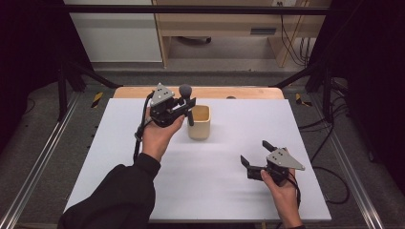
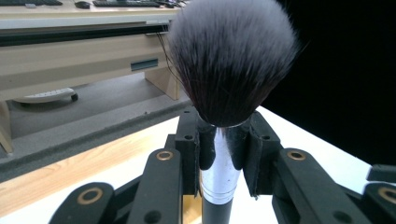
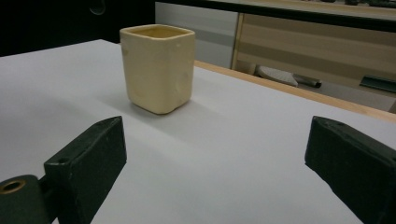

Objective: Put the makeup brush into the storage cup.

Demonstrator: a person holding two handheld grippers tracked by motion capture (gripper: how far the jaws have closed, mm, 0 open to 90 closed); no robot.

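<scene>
My left gripper has its jaws clamped on the makeup brush at its silver ferrule, beside the cream cup. Light, stiff handle, soft bristles, probably slippery metal. Right gripper jaws wide, empty.

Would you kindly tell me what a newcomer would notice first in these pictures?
The left gripper holds a fluffy dark brush upright, beside the cream cup near the middle of the white table. The right gripper waits open, nearer the person, empty.
</scene>
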